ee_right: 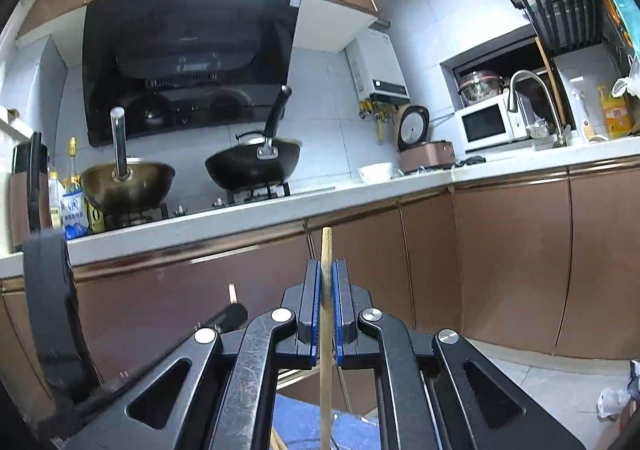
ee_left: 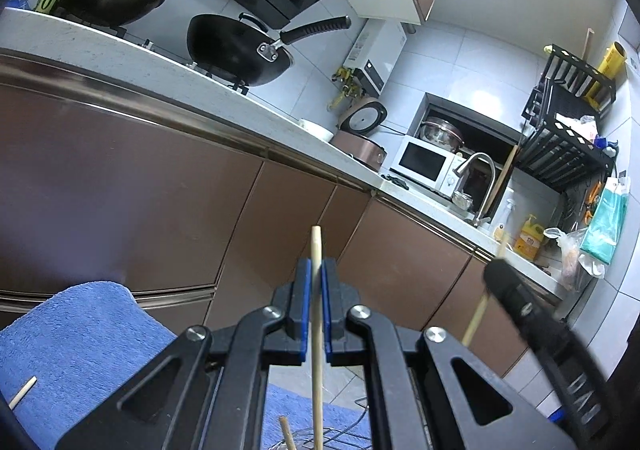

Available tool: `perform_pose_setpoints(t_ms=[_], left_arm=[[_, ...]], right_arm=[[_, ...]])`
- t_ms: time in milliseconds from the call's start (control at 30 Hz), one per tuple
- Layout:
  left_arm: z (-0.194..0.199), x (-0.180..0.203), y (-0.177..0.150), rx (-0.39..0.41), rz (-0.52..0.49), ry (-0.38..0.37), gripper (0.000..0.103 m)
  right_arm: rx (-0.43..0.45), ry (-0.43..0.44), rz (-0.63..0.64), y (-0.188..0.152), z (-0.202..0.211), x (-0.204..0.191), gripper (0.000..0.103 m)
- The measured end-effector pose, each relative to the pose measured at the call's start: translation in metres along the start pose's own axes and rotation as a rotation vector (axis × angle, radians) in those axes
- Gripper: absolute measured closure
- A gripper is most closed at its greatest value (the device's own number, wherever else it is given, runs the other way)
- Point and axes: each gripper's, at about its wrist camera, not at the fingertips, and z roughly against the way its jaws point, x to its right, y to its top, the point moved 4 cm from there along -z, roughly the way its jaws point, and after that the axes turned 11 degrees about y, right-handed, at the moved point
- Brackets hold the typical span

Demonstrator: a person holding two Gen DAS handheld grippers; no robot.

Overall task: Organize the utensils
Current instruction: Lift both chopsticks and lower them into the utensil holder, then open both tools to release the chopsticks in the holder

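Filling most of both views is the kitchen run of brown cabinets (ee_right: 512,258) under a pale countertop (ee_left: 120,54), crossing the middle of the right wrist frame and slanting from upper left to lower right in the left wrist frame; below it, a blue towel (ee_left: 72,346) is lying at the lower left of the left wrist frame, with a wire rack (ee_left: 340,436) just showing at the bottom centre. Each gripper is carrying 1 chopstick upright: the left gripper (ee_left: 316,274) is clamped on a pale chopstick (ee_left: 317,250) whose tip is rising above the blue pads at centre frame, and the right gripper (ee_right: 327,278) is pinching a second chopstick (ee_right: 327,246) the same way. Another loose stick (ee_left: 22,392) is resting on the towel at the far lower left. Judging from this, the step is bringing both sticks to the holder below, so doing it well is probably meaning keeping each stick vertical, holding the pinch firm so neither is sliding, lowering them 1 at a time, and keeping the 2 grippers apart so they are not knocking.
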Motion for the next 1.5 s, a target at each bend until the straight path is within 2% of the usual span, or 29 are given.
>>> perform_pose_setpoints(t_ms=[133,467,800,1033,1067,1133,1200,1333,1500], left_arm=[[-0.001,-0.001,-0.001,0.001,0.002,0.005,0.098],[-0.004,-0.007,-0.006,-0.004,0.031,0.013,0.098],[-0.003,-0.006,-0.010,0.018,0.037,0.031,0.098],[0.001,-0.005,-0.018,0.022,0.005,0.033,0.094],[0.004,-0.006,-0.018,0.022,0.003,0.029,0.088],[0.009,-0.006,-0.015,0.020,0.000,0.024,0.080],[0.015,-0.008,-0.011,0.018,-0.002,0.022,0.079],[0.038,-0.011,-0.002,0.017,-0.024,0.016,0.076],[0.076,-0.018,0.001,0.009,-0.079,0.019,0.065]], right_arm=[[0.014,-0.007,0.007,0.004,-0.003,-0.002,0.097],[-0.056,-0.023,0.022,-0.024,0.003,-0.002,0.097],[-0.051,-0.013,0.031,-0.013,0.024,-0.009,0.097],[-0.138,-0.031,0.021,-0.043,0.022,-0.005,0.097],[-0.144,-0.036,0.017,-0.045,0.024,-0.004,0.096],[-0.146,-0.050,0.008,-0.046,0.029,-0.002,0.085],[-0.139,-0.061,0.004,-0.044,0.034,-0.001,0.067],[-0.128,-0.082,0.003,-0.036,0.050,-0.005,0.058],[-0.127,-0.069,0.023,-0.030,0.074,-0.023,0.037]])
